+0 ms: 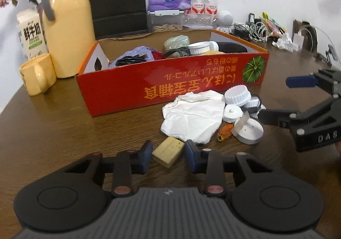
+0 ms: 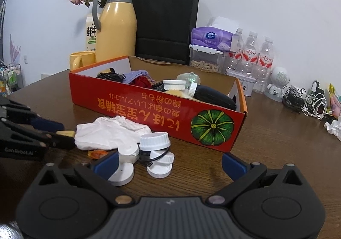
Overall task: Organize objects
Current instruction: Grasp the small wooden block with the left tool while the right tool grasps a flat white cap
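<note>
- Right now, in your left wrist view, your left gripper [image 1: 168, 155] has its jaws drawn in around a small yellow block [image 1: 168, 151] on the brown table [image 1: 64, 128]; both blue pads sit right at its sides, though you cannot tell if they press it.
- Just beyond the block lies a crumpled white cloth [image 1: 191, 115], and to its right a cluster of white lids [image 1: 240, 109]. The red cardboard box [image 1: 170, 85] stands farther back, already filled with odds and ends.
- Your right gripper [image 1: 277, 98] shows at the right edge, jaws spread.
- In your right wrist view, your right gripper [image 2: 170, 164] stands wide open, holding nothing, with the white lids [image 2: 157, 153] between its fingers.
- The left gripper [image 2: 61, 134] at the left has the yellow block [image 2: 66, 133] between its tips, beside the white cloth [image 2: 106, 132].
</note>
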Demonstrator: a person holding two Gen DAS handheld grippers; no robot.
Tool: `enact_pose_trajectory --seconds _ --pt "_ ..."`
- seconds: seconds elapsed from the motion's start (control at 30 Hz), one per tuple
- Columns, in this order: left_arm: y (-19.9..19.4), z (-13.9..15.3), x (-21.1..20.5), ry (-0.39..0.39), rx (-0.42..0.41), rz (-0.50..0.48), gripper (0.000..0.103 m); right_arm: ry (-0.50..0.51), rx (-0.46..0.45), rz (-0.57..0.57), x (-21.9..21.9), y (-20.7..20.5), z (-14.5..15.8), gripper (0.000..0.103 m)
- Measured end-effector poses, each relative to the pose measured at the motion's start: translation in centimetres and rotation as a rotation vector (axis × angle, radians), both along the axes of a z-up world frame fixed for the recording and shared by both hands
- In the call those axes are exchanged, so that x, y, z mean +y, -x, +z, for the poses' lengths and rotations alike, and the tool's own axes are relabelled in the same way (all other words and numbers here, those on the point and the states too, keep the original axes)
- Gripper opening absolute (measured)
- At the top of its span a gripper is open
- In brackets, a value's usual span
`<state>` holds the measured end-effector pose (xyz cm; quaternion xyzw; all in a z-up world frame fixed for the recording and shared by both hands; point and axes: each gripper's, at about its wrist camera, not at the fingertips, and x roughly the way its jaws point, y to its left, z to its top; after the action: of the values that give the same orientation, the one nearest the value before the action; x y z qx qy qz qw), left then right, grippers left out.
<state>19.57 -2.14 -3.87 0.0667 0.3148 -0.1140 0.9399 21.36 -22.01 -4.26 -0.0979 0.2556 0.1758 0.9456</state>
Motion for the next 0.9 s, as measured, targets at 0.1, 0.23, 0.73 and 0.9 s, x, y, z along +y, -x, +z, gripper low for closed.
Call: enact_pose_trajectory --seconds 0.1,0.23,0.73,0.9 --pt "0.1 0.1 0.0 -0.005 -0.009 0.012 0.034 0.000 0.008 -0.002 0.0 -0.1 -0.1 0.103" --pt "0.1 0.5 0.6 0.016 -0.031 0.055 0.034 0.001 0.011 0.000 0.0 -0.2 -0.2 0.103" --pt "-1.1 0.8 3.5 0.059 -0.029 0.250 0.034 -0.038 0.017 0.097 0.4 1.4 0.3 0.063" --pt "-1.0 0.8 3.5 0.062 -0.030 0.249 0.034 -0.056 0.075 0.155 1.1 1.5 -0.1 0.050"
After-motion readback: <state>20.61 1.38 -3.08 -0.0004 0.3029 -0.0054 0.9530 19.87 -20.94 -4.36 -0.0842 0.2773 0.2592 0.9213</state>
